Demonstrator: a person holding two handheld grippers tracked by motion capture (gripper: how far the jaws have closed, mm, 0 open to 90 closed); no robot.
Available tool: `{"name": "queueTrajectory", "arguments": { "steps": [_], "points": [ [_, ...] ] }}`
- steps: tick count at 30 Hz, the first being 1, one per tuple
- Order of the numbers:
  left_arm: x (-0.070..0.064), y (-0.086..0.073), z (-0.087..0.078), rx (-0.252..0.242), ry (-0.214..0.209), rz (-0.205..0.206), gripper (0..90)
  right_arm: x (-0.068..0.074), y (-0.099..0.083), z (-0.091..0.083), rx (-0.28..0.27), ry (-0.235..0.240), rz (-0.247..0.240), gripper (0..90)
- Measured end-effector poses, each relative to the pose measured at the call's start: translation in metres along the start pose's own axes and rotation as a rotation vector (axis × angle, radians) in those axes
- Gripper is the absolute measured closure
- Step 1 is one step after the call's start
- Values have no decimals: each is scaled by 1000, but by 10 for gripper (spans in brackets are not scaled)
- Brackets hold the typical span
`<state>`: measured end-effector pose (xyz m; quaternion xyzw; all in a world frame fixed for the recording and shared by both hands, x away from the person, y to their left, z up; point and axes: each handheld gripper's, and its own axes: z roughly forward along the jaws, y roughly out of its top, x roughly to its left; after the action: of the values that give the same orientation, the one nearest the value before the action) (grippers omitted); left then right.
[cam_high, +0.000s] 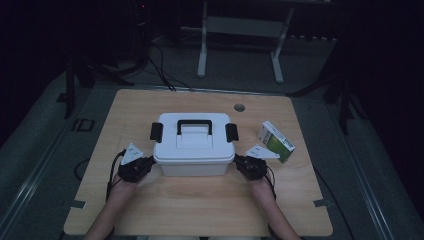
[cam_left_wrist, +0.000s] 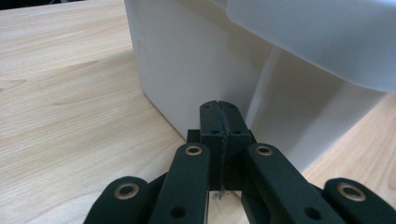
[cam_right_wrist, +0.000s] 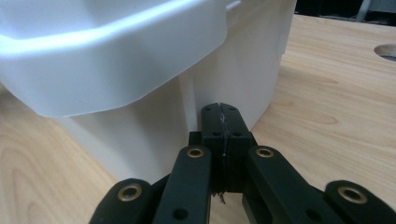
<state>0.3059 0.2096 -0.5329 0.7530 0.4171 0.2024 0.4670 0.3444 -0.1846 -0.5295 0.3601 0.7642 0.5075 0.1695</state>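
Both hand-held grippers are brought against the white rectangular plastic storage box (cam_high: 194, 150), the left gripper (cam_high: 146, 162) at its left end and the right gripper (cam_high: 239, 162) at its right end. Each pair of jaws is pressed fully together with nothing held between, as is seen in both gripper views, where the closed tips sit just beside the box wall (cam_left_wrist: 196, 60) under the overhanging lid rim (cam_right_wrist: 107, 88).

The box is set near the middle of the light wooden table (cam_high: 200, 210), lid on, black handle (cam_high: 194, 125) folded flat and black side latches (cam_high: 156, 131) fastened. A small green-and-white carton (cam_high: 276, 141) lies near, to the right.

The step in hand is judged to be a two-sided push or squeeze of the box. Equal pressure should be kept from both ends, low under the rim, so that the box is not twisted or tipped.
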Motion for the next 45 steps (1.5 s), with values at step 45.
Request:
{"name": "queueTrajectory", "arguments": {
  "steps": [45],
  "points": [
    [-70,-20,-30,39,-126,64,899,20,-47,-90,-9,38,38,900]
  ]
}}
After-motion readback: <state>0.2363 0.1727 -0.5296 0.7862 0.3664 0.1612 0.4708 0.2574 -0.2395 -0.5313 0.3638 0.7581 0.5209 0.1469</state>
